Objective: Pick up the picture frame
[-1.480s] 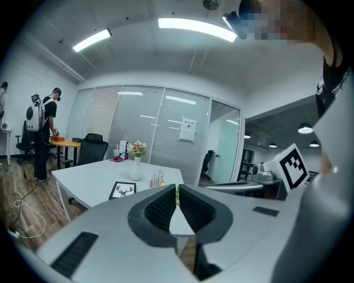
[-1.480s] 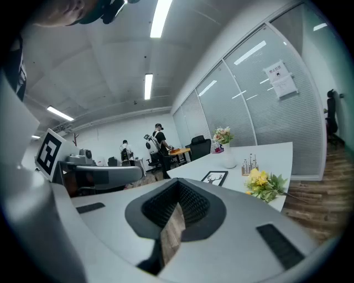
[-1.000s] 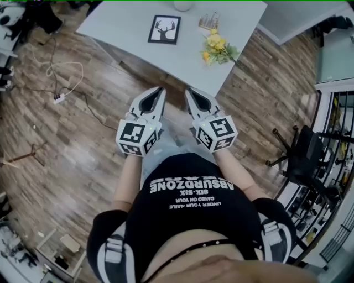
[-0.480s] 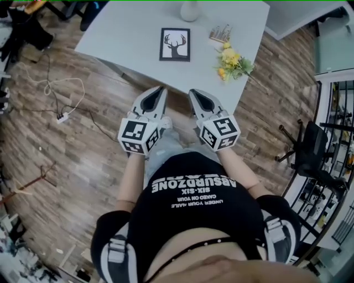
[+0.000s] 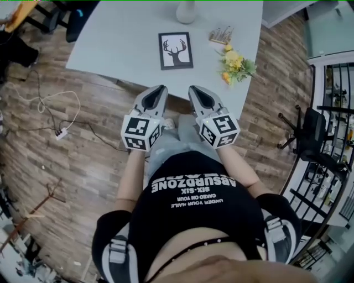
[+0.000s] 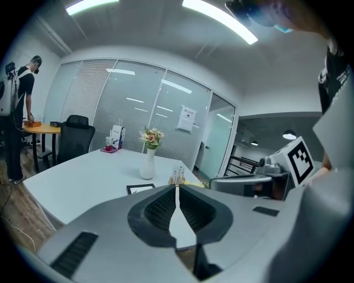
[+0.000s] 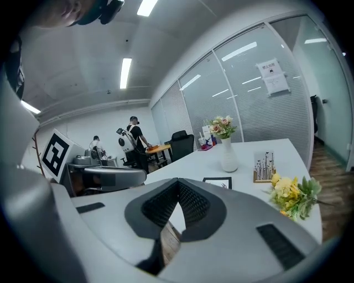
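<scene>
The picture frame [image 5: 176, 50], black with a white deer print, lies flat on the white table [image 5: 110, 44] and shows small in both gripper views [image 6: 141, 189] [image 7: 217, 182]. My left gripper [image 5: 159, 89] and right gripper [image 5: 194, 88] are held side by side in front of my body, both just short of the table's near edge. They point toward the frame. Each gripper is shut with nothing between its jaws [image 6: 177, 188] [image 7: 178, 181]. Neither one touches the frame.
A white vase [image 5: 186, 11] with flowers stands behind the frame. A small wooden stand [image 5: 221, 36] and a yellow flower bunch [image 5: 237, 63] lie to its right. Office chairs [image 5: 310, 143], a floor cable [image 5: 50, 110] and distant people [image 7: 133, 141] surround the table.
The table and the picture frame have come nearer to both grippers as I walked toward them. The grippers stayed shut and side by side.
</scene>
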`<state>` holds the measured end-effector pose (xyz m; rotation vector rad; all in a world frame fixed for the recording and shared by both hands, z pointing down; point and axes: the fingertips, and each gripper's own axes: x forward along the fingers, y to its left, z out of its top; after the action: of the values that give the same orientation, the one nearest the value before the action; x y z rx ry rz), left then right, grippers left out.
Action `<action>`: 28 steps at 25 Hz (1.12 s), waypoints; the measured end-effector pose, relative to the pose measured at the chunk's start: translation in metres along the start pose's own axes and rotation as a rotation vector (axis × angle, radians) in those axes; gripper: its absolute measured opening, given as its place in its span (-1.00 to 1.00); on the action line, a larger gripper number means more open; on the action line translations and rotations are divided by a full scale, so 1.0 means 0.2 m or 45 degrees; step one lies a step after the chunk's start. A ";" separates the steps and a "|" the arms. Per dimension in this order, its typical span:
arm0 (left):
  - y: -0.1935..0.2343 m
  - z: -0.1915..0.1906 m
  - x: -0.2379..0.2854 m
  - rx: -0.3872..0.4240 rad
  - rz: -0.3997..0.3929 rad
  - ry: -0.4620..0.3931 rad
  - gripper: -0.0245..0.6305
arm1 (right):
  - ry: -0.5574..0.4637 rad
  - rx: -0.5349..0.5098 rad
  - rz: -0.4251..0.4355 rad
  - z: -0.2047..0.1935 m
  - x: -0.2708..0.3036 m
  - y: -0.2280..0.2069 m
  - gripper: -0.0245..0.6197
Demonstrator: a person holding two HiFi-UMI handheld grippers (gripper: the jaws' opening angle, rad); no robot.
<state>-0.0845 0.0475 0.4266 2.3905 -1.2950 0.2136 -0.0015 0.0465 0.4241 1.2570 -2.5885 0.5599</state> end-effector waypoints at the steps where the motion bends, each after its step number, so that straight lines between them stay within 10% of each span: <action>1: 0.02 0.00 0.03 0.000 0.002 0.007 -0.83 | 0.009 -0.002 -0.008 0.00 0.02 -0.02 -0.87; 18: 0.48 0.10 0.53 -0.003 0.070 0.143 -0.59 | 0.130 0.065 -0.112 0.06 0.56 -0.48 -0.69; 28: 0.75 -0.12 0.86 -0.174 0.162 0.355 -0.46 | 0.379 0.186 -0.123 -0.14 0.85 -0.77 -0.58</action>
<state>-0.1116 -0.1471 0.5457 2.0802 -1.2848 0.4621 0.0166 -0.1482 0.5459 1.2271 -2.2654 0.8585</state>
